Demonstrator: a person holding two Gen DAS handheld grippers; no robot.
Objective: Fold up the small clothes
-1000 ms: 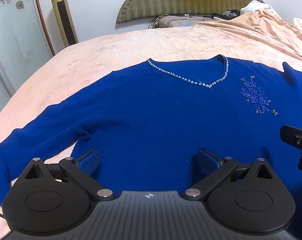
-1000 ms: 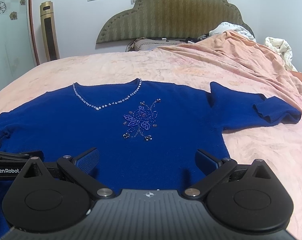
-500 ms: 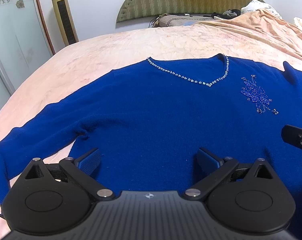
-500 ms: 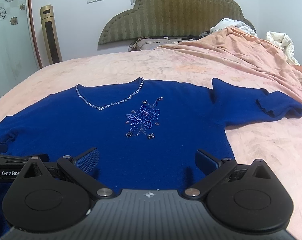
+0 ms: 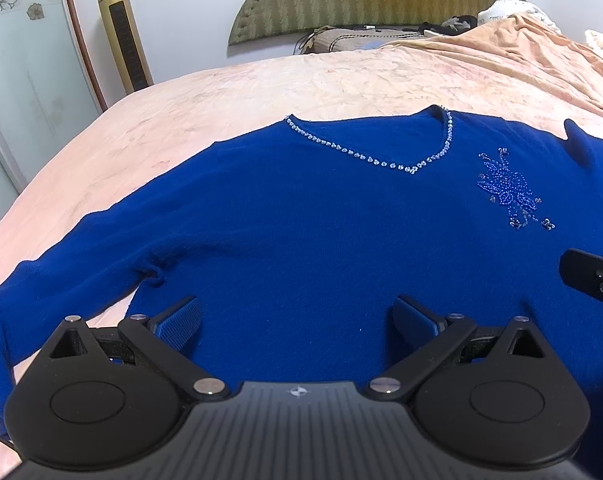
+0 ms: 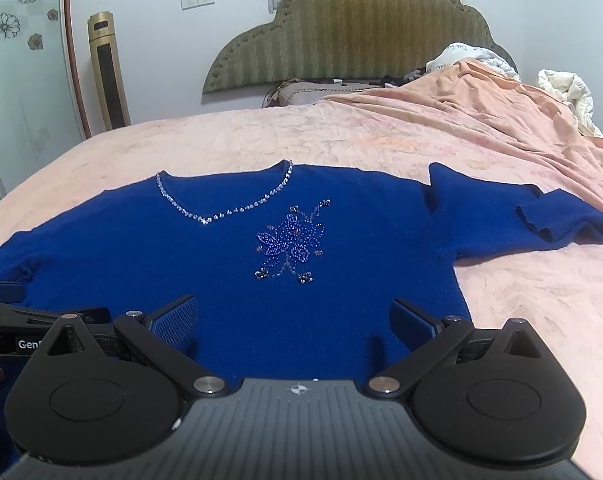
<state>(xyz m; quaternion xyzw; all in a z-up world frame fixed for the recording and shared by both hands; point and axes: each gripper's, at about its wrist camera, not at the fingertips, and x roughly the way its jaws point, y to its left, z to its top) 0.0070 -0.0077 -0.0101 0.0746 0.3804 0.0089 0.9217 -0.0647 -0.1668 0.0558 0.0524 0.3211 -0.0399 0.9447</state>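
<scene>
Both grippers hung low over the near hem of a blue sweater [image 5: 301, 232], each with its jaws spread wide and nothing between them. The left gripper [image 5: 297, 320] sat over the hem's left half, just inside the underarm crease, its blue pads [image 5: 179, 322] apart above the knit; whether they touched the cloth could not be told. The right gripper [image 6: 295, 320] sat beside it over the hem's right half, near the sweater's right side edge.

The sweater lay face up and spread flat on the pink bedspread [image 6: 341, 136], hem toward the grippers and beaded V-neck [image 6: 225, 210] pointing away toward the headboard [image 6: 361, 40]. Its body ran straight ahead from the grippers; its long axis, sleeve tip to sleeve tip, ran crosswise to them.

The left sleeve [image 5: 61, 264] stretched out full and trailed back toward the near left, closest to the left gripper. The right sleeve [image 6: 541, 224] lay farther off with its cuff end doubled back, closest to the right gripper. A beaded flower [image 6: 291, 240] marked the chest. No fold appeared to have been made in the body yet.
</scene>
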